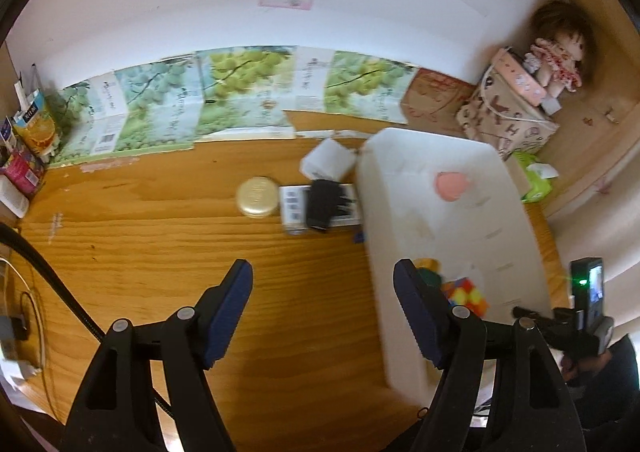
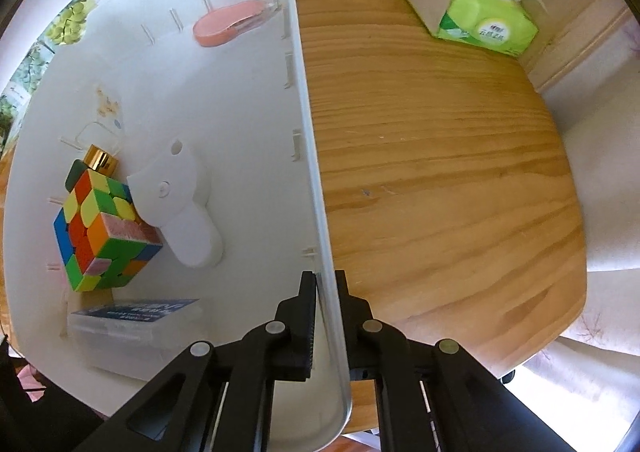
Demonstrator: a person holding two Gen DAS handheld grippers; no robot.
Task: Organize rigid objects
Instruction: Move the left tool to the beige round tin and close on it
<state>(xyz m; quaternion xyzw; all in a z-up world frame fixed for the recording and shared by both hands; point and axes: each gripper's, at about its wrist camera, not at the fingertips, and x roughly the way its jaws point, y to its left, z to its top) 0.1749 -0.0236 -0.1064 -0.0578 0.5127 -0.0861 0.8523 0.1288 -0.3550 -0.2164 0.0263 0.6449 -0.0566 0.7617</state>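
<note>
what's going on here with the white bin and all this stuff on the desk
A person is tidying small items into a white bin on a wooden desk. The right hand-held gripper is clamped on the bin's rim, steadying it. Inside lie a puzzle cube, a white tape dispenser, a pink case and a clear flat box. The left hand-held gripper is open and empty over the desk, with a gold tin and a black item not yet in the bin.

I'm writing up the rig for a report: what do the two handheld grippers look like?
The left gripper has black angular linkage arms with silver pivot pins and dark blue padded jaws. The right gripper has the same black arms and silver pins, but its jaws look black and ribbed.
</note>
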